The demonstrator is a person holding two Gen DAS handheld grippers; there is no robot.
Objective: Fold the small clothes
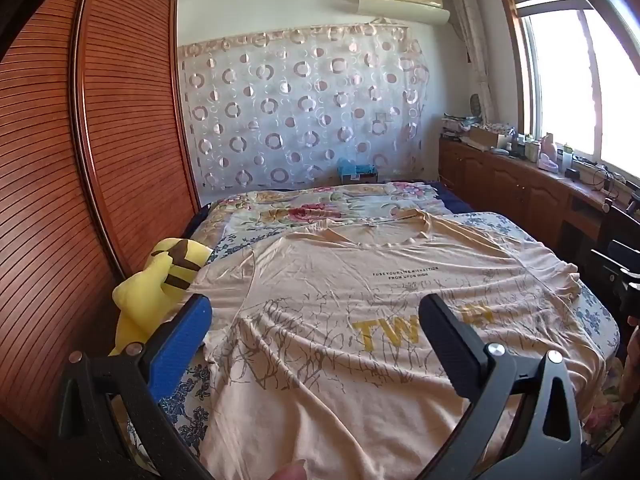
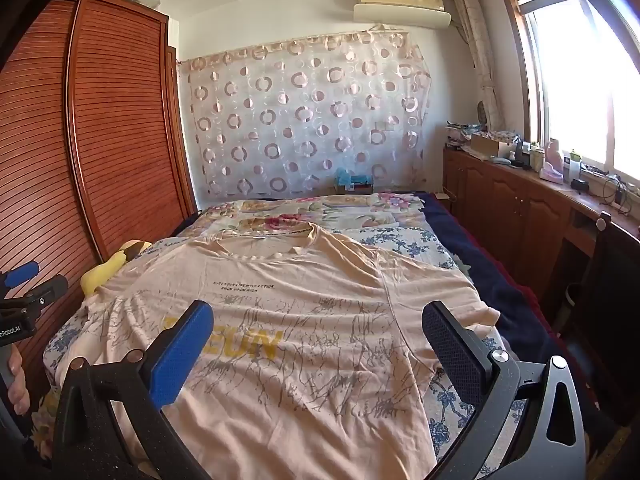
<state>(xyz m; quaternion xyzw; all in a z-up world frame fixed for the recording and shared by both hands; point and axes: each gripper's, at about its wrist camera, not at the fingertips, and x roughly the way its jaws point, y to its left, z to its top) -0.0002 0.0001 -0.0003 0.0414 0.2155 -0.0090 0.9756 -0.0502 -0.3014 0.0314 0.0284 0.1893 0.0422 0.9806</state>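
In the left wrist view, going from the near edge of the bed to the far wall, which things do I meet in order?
Peach T-shirt → flowered quilt → blue box → curtain with circles on the far wall.

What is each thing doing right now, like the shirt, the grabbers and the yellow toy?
T-shirt: spread flat on the bed, front up, wrinkled, not folded yet.
Left gripper: jaws wide open, holding nothing, above the shirt.
Right gripper: jaws wide open, holding nothing, above the shirt.
Yellow plush toy: lying at the bed's edge by the wardrobe.
Wardrobe: doors closed.
Bed: covered with flowered bedding.
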